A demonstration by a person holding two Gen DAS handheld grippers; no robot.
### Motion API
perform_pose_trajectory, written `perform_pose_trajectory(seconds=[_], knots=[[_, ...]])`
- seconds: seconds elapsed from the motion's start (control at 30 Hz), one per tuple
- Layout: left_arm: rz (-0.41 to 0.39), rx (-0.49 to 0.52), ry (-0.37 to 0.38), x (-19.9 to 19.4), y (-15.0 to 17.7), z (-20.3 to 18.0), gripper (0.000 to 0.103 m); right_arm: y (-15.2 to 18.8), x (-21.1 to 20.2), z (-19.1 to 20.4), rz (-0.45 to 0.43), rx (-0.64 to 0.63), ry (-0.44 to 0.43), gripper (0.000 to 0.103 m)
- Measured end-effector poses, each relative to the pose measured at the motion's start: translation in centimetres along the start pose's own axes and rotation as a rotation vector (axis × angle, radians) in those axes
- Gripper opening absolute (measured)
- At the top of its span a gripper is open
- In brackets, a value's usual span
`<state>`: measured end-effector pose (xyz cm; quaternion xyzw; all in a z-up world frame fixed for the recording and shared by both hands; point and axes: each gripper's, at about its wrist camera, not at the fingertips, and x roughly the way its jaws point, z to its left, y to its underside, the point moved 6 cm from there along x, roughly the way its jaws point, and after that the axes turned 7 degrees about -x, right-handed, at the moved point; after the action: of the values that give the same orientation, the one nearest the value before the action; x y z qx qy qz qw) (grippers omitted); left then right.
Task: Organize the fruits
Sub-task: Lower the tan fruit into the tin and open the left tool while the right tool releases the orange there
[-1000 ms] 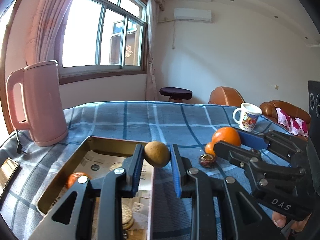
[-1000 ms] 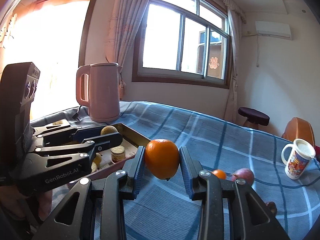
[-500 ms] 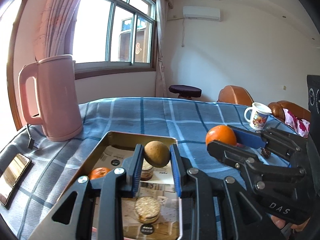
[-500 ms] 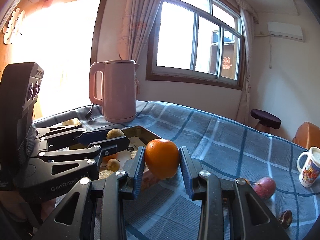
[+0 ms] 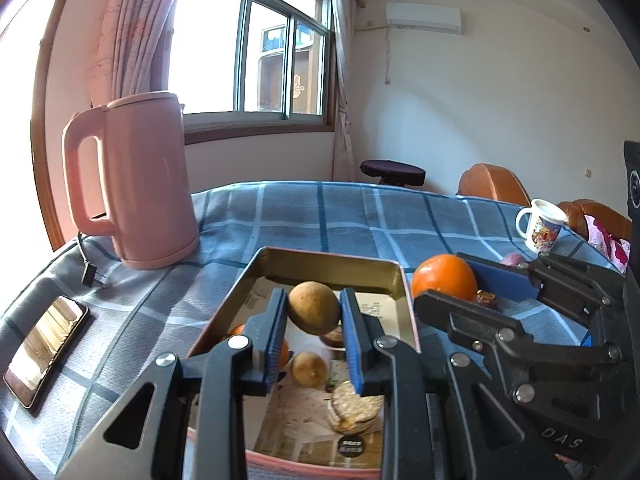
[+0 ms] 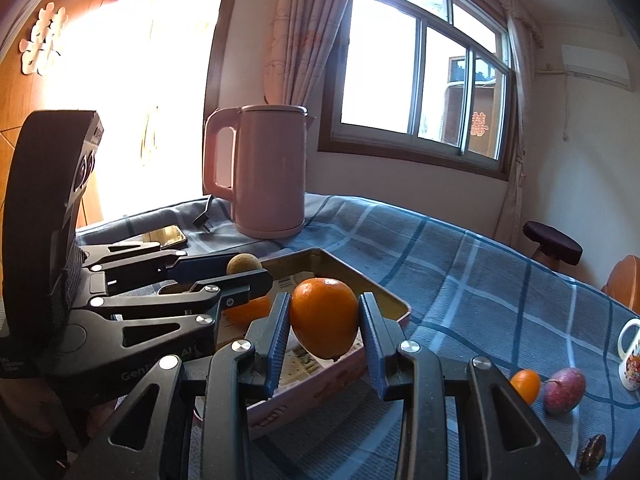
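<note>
My left gripper (image 5: 314,312) is shut on a round brown fruit (image 5: 314,307) and holds it above a rectangular metal tin (image 5: 328,266). The tin holds another brown fruit (image 5: 308,368), a small orange fruit (image 5: 283,354) and round biscuits (image 5: 352,404). My right gripper (image 6: 323,326) is shut on a large orange (image 6: 323,322), held over the tin's near edge (image 6: 320,384); the orange also shows in the left wrist view (image 5: 444,282). A small orange fruit (image 6: 525,386), a purple fruit (image 6: 564,390) and a dark fruit piece (image 6: 592,452) lie on the blue checked cloth.
A pink electric kettle (image 5: 136,180) stands at the table's back left with its cord. A phone (image 5: 46,346) lies at the left edge. A printed white mug (image 5: 540,228) stands at the far right. Chairs and a stool stand beyond the table.
Both grippers have moved left with their fruits, from the open cloth to above the tin. The kettle and tin now look closer.
</note>
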<state>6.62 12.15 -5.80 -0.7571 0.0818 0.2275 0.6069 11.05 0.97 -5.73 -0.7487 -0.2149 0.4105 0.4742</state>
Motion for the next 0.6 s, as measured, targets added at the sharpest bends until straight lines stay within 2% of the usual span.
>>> perform_pose_trajectory(seconds=[0.33, 0.6], knots=[[0.055, -0.016, -0.047, 0.3, 0.7, 2.7, 0.028, 0.2, 2.2, 2.1, 0.044, -0.003, -0.060, 0.036], [0.119, -0.032, -0.045, 1.1, 1.1, 3.8, 0.028, 1.0, 4.3, 3.8, 0.146, -0.027, -0.106, 0.037]])
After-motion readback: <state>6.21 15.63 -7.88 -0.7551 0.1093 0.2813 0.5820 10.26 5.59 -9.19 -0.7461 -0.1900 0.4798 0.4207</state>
